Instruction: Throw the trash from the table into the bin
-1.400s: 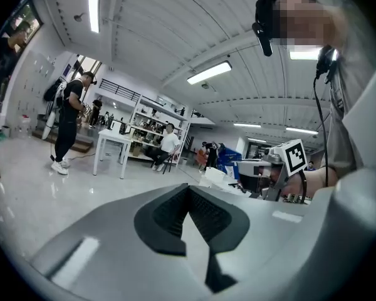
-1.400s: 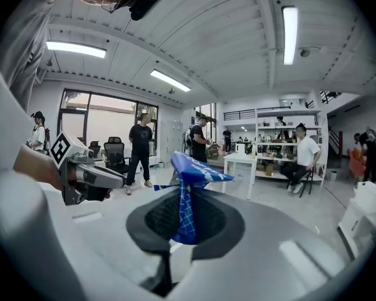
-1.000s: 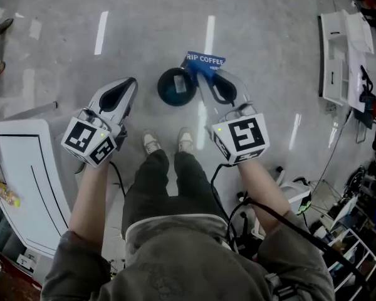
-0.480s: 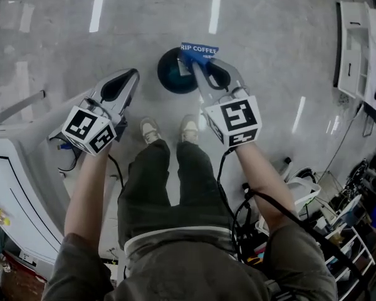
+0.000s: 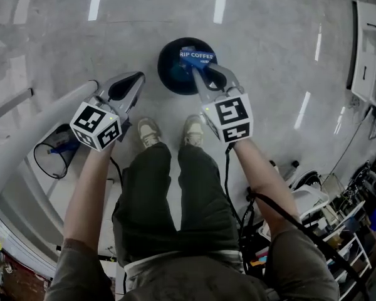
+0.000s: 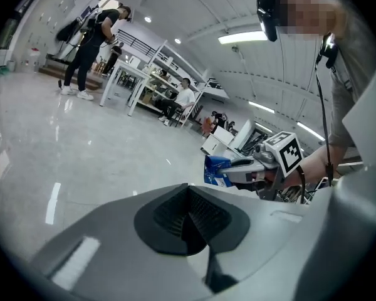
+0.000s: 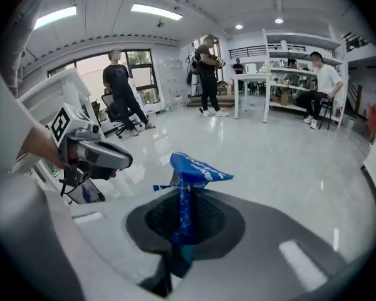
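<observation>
A blue drip coffee packet point(image 5: 197, 57) is pinched in my right gripper point(image 5: 198, 69), which is shut on its lower edge. The packet point(image 7: 197, 168) stands up from the jaws in the right gripper view. It hangs over the round black bin point(image 5: 170, 75) on the floor, just ahead of my shoes. My left gripper point(image 5: 135, 79) is beside the bin's left rim, shut with nothing between its pads point(image 6: 189, 213). The left gripper view also catches the right gripper point(image 6: 258, 170) with the packet point(image 6: 215, 168).
A black mesh basket point(image 5: 51, 160) stands on the floor at the left beside a white table edge point(image 5: 15, 140). Cables and cluttered racks point(image 5: 313, 212) fill the lower right. A white shelf point(image 5: 368, 55) is at the far right. People point(image 7: 208, 74) stand by distant tables.
Both grippers have dropped toward the floor. The packet now sits over the black bin's opening instead of beside it. The mesh basket has come into view at the left.
</observation>
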Demonstrator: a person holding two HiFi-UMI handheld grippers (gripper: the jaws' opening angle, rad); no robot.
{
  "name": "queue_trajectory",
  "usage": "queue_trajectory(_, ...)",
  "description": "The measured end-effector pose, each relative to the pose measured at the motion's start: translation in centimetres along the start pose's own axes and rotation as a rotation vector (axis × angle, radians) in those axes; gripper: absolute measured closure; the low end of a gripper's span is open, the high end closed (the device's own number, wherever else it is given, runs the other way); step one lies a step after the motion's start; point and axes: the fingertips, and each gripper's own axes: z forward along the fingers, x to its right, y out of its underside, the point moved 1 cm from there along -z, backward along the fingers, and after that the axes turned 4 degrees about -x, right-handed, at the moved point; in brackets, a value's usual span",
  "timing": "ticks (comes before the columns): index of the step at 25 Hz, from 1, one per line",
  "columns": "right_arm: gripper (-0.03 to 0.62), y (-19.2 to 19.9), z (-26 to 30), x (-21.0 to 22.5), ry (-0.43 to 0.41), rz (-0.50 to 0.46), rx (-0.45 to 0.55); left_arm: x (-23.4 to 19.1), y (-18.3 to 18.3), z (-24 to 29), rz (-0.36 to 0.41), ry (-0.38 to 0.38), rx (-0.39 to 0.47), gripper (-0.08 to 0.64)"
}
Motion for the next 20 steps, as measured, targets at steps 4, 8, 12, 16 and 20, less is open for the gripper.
queue_trajectory(4, 0.569, 4.7, 4.1, 0.0, -0.015, 0.011, -0.060, -2.3, 4.8, 2.3, -0.025, -0.001, -0.037, 0.561)
queue_trajectory(8, 0.568, 9.6, 7.4, 0.2, -0.021, 0.014, -0.145, -4.0, 9.0, 4.3, -0.055, 0.002, -0.085, 0.561)
queue_trajectory(12, 0.543, 14.2, 10.3, -0.4, -0.052, 0.042, -0.248, -5.8, 12.5, 5.6, -0.089, 0.000, -0.121, 0.561)
queue_trajectory(16, 0.488, 17.0, 12.1, -0.9, -0.039, -0.001, -0.308, -6.3, 15.6, 6.3, -0.113, 0.005, -0.159, 0.561)
queue_trajectory(20, 0.446, 19.2, 12.8, -0.9, -0.026, -0.044, -0.385, -6.0, 18.2, 7.0, -0.132, 0.015, -0.194, 0.561)
